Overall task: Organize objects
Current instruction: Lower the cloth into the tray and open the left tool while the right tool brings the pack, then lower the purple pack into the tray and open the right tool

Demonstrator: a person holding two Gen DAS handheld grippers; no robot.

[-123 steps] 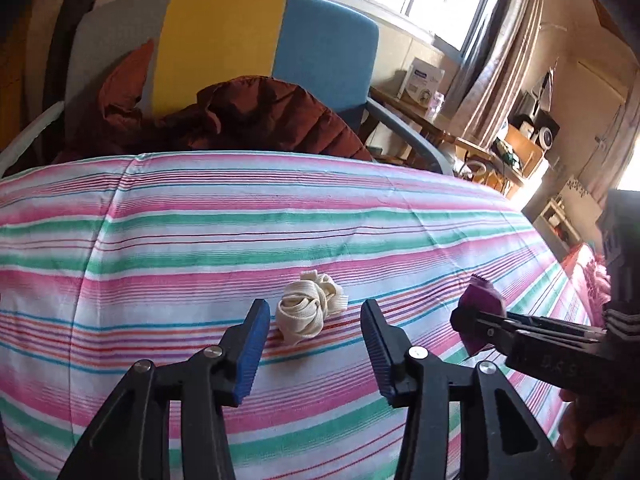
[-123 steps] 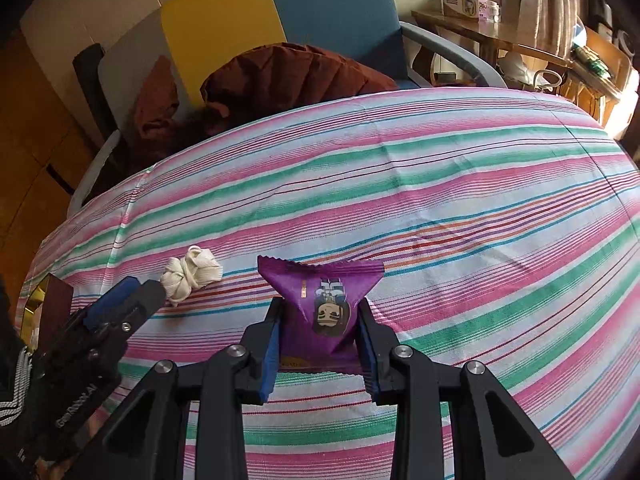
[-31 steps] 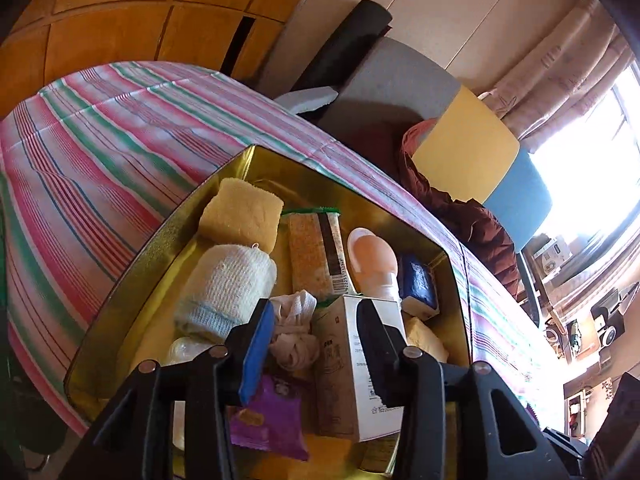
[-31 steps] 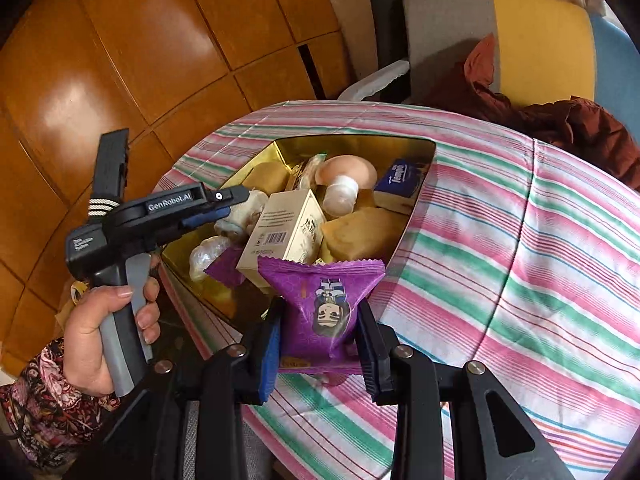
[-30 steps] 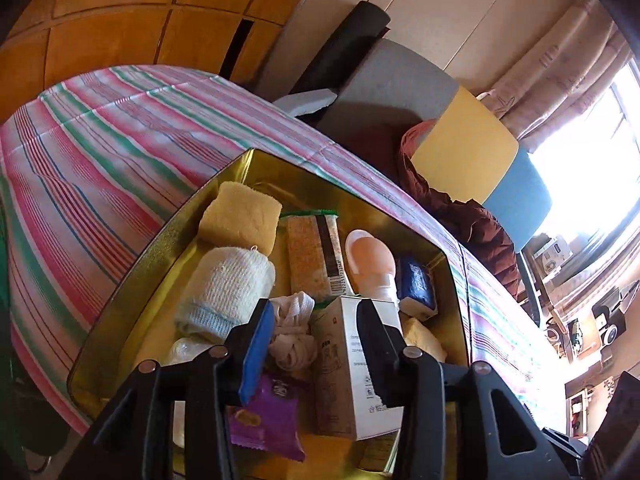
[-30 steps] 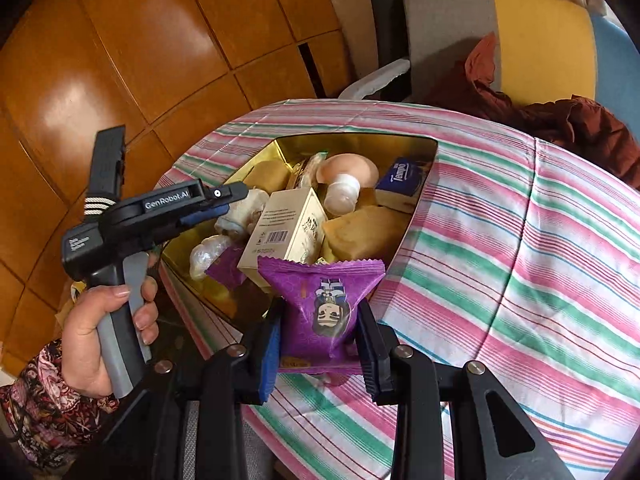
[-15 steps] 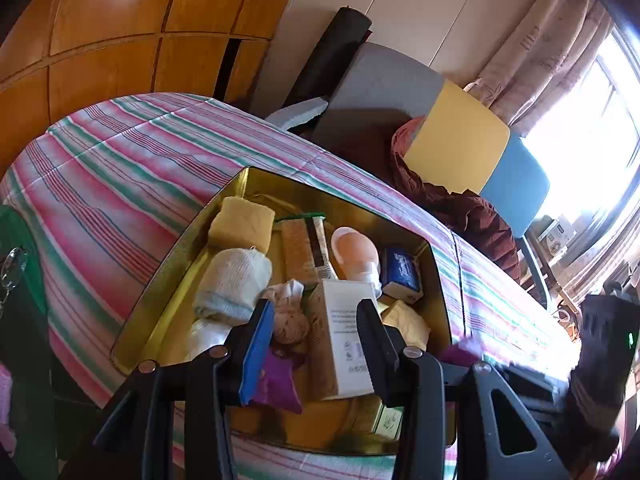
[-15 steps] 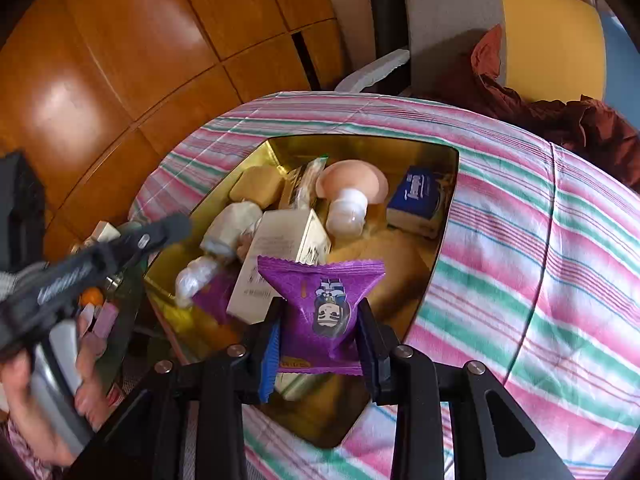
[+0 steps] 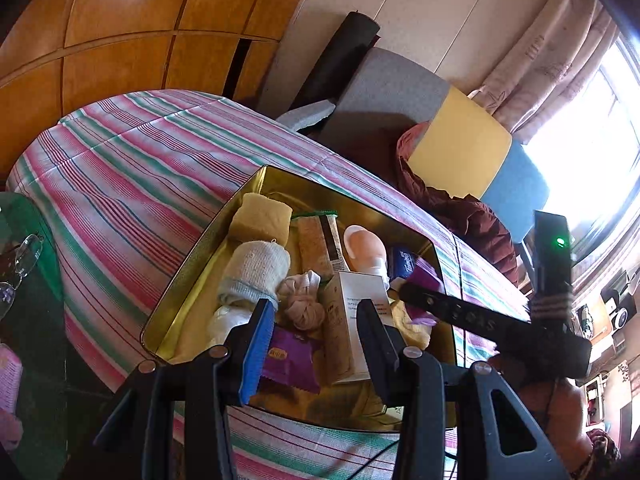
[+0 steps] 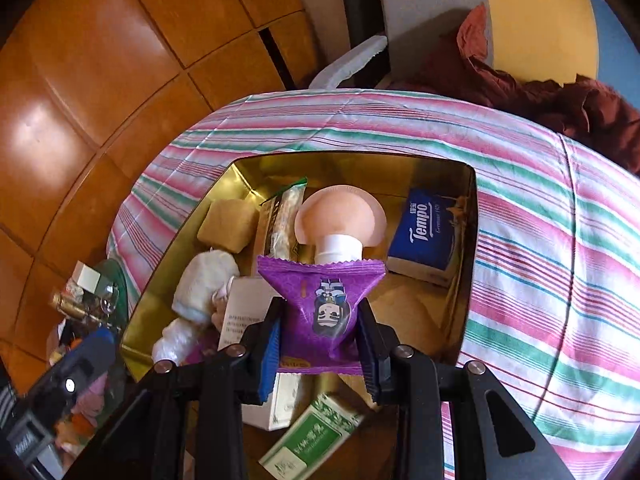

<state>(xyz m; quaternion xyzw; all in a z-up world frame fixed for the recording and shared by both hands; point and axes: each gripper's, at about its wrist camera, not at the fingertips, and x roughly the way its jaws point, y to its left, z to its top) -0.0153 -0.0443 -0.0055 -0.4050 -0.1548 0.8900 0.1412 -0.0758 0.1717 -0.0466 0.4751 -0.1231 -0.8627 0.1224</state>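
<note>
A gold tin (image 9: 192, 252) sits on the striped tablecloth (image 9: 120, 168), holding several items. My right gripper (image 10: 320, 332) is shut on a purple snack packet (image 10: 324, 300) and hangs over the tin (image 10: 474, 240), above a white box (image 10: 244, 312) and a pink mushroom-shaped bottle (image 10: 340, 216). From the left wrist view that gripper (image 9: 416, 296) reaches in from the right with the packet (image 9: 426, 280). My left gripper (image 9: 314, 340) stands open over the tin's near edge with nothing between its fingers. A knotted cream cloth (image 9: 302, 304) lies in the tin just beyond it.
Also in the tin: a yellow sponge (image 9: 262, 216), rolled white cloth (image 9: 252, 272), snack bar (image 9: 320, 240), blue tissue pack (image 10: 420, 232), green box (image 10: 312, 436), second purple packet (image 9: 288, 356). A chair with a maroon jacket (image 9: 460, 208) stands behind. A glass side table (image 9: 24, 260) is left.
My right gripper has carried the purple packet from the tablecloth beside the tin to above the tin's contents. My left gripper has drawn back a little from the tin.
</note>
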